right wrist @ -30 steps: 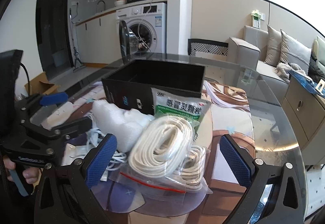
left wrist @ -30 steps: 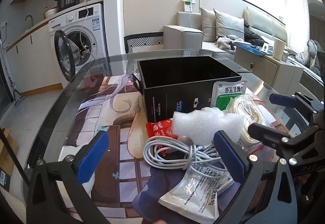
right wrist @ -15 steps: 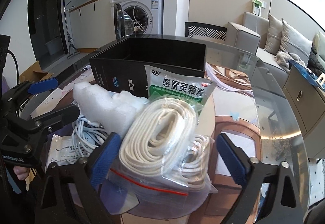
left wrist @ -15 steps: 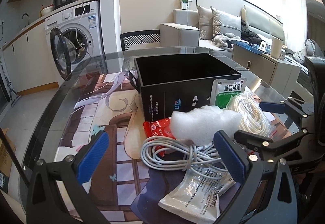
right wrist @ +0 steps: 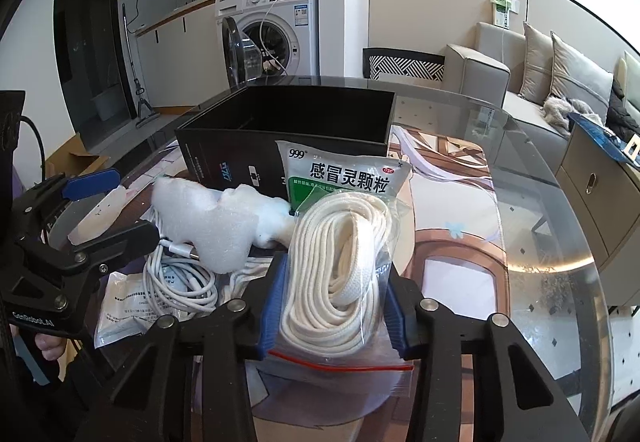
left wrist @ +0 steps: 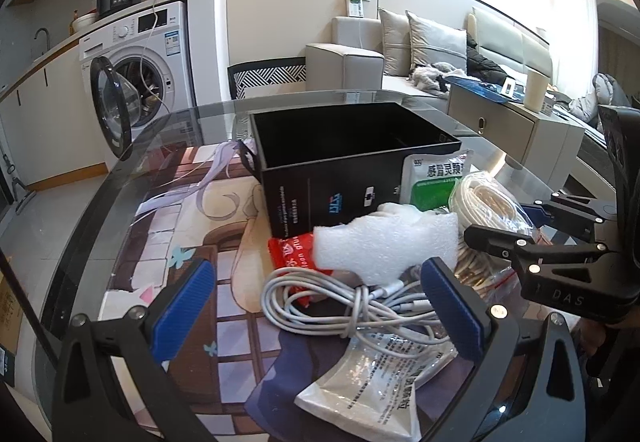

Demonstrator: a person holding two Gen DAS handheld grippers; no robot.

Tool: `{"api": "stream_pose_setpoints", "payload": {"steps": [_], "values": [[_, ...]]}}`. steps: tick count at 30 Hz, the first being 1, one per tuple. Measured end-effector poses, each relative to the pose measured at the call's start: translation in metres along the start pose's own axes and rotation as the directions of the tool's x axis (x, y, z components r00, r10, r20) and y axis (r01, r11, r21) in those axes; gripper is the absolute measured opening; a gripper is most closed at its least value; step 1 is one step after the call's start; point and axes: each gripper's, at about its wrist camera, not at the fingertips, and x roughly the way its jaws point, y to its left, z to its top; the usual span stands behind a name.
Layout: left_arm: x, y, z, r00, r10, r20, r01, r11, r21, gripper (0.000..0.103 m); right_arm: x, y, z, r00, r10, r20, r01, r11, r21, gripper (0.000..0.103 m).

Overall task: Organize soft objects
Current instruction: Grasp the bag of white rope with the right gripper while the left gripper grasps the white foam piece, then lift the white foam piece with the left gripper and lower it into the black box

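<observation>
A clear zip bag of coiled white rope (right wrist: 340,254) lies on the glass table, and my right gripper (right wrist: 334,282) is shut on it, both blue pads pressing its sides. Behind the bag leans a green-and-white sachet (right wrist: 344,177) against an open black box (right wrist: 288,121). Left of the rope bag sit a white foam piece (right wrist: 216,226) and a coiled white cable (right wrist: 176,282). My left gripper (left wrist: 316,274) stands open just above the cable (left wrist: 340,306), touching nothing. A red packet (left wrist: 292,250) pokes out under the foam (left wrist: 384,246).
A printed white pouch (left wrist: 372,374) lies nearest the left gripper. The round glass table's edge (right wrist: 592,282) curves close on the right. The black box (left wrist: 340,161) holds nothing that I can see. A washing machine (left wrist: 136,73) and a sofa (left wrist: 400,53) stand beyond the table.
The right gripper came forward around the rope bag and its jaws closed from wide apart onto it. The left gripper stayed where it was, still open.
</observation>
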Motion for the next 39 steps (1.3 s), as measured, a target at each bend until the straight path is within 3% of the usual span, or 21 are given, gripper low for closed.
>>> {"api": "stream_pose_setpoints", "payload": {"steps": [13, 25, 26, 27, 28, 39], "values": [[0.025, -0.029, 0.012, 0.997, -0.019, -0.069, 0.022, 0.999, 0.039, 0.103, -0.022, -0.007, 0.000, 0.997, 0.000, 0.071, -0.001, 1.000, 0.011, 0.042], [0.040, -0.041, 0.019, 0.994, -0.021, -0.110, 0.025, 0.999, 0.041, 0.103, -0.029, -0.017, -0.001, 0.996, -0.006, 0.085, 0.003, 0.999, 0.043, 0.042], [0.040, -0.040, 0.018, 0.993, -0.023, -0.114, 0.027, 0.999, 0.035, 0.100, -0.029, -0.018, -0.001, 0.996, -0.007, 0.085, 0.003, 0.999, 0.043, 0.042], [0.041, -0.039, 0.019, 0.992, -0.026, -0.120, 0.030, 0.999, 0.029, 0.091, -0.029, -0.018, -0.001, 0.996, -0.009, 0.086, 0.005, 0.999, 0.043, 0.042], [0.042, -0.040, 0.018, 0.992, -0.029, -0.123, 0.033, 0.999, 0.029, 0.091, -0.029, -0.018, -0.001, 0.996, -0.009, 0.087, 0.005, 0.999, 0.043, 0.042], [0.023, -0.029, 0.022, 0.996, -0.047, -0.075, 0.048, 0.999, 0.005, 0.090, -0.035, -0.011, 0.004, 0.993, 0.005, 0.114, -0.008, 1.000, 0.030, 0.042]]}}
